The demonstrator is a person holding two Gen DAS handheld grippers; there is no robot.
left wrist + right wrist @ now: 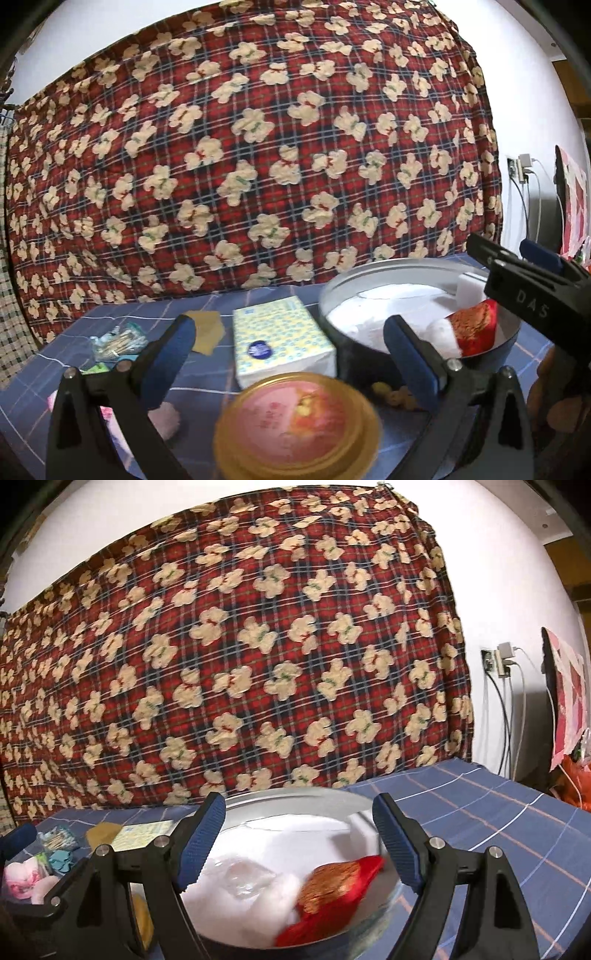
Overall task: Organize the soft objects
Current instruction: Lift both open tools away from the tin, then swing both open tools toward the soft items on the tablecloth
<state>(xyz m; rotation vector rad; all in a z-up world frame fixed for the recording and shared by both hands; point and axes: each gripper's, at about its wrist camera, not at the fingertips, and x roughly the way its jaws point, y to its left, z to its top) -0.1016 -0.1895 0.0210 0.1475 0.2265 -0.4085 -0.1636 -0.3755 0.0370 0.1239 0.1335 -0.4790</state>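
Right gripper (299, 842): pointing nearly level, jaws gaping, holding nothing.
Left gripper (288, 363): likewise spread, empty.
Red-and-gold fabric pouch (332, 893): lying in round metal basin (295, 797), below right gripper's fingers.

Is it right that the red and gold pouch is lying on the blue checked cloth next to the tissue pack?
Not quite. The red and gold pouch is lying inside the round metal basin, on the white stuffing, as the right wrist view shows. The tissue pack does sit on the blue checked cloth, beside the basin.
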